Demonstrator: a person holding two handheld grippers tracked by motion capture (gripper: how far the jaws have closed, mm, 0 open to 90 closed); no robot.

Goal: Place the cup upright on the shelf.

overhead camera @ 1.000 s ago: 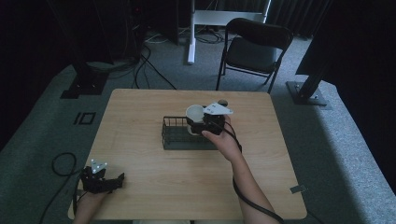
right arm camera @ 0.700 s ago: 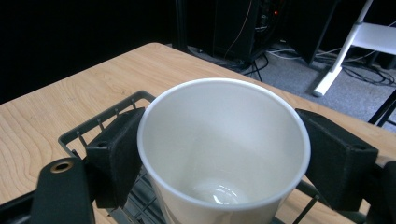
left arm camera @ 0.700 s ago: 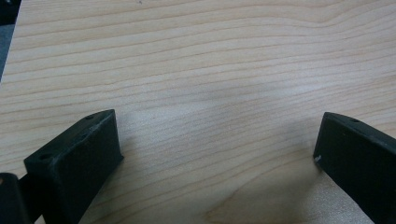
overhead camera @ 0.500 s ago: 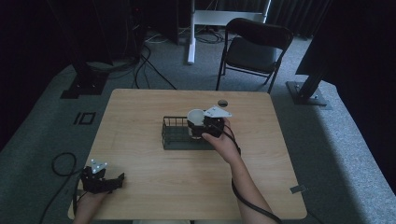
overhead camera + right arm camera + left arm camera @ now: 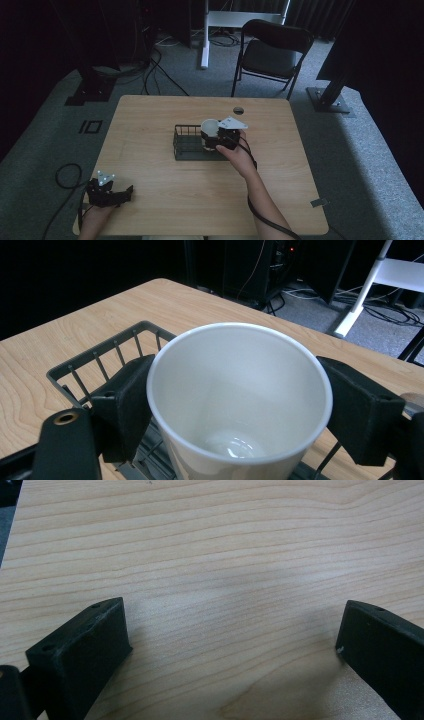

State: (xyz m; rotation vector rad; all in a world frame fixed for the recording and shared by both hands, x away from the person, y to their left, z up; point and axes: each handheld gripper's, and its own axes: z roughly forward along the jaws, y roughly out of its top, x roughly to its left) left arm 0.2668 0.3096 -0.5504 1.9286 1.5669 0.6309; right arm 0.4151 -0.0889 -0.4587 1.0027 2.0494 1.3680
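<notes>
A white paper cup (image 5: 240, 390) stands upright and empty between the two black jaws of my right gripper (image 5: 240, 420), which is shut on it. From above, the cup (image 5: 210, 126) and right gripper (image 5: 214, 137) are at the right end of a black wire basket (image 5: 187, 146) in the middle of the table. The basket's rim (image 5: 100, 360) shows behind and below the cup. My left gripper (image 5: 125, 194) rests at the table's front left corner. It is open (image 5: 230, 645), with bare wood between its jaws.
The wooden table (image 5: 150, 115) has a small round hole (image 5: 238, 110) near its back edge. A black folding chair (image 5: 272, 52) stands behind the table. Cables lie on the grey floor at the left (image 5: 65, 175).
The right gripper has carried the cup a little nearer and lower over the basket's right end. The left gripper has not moved.
</notes>
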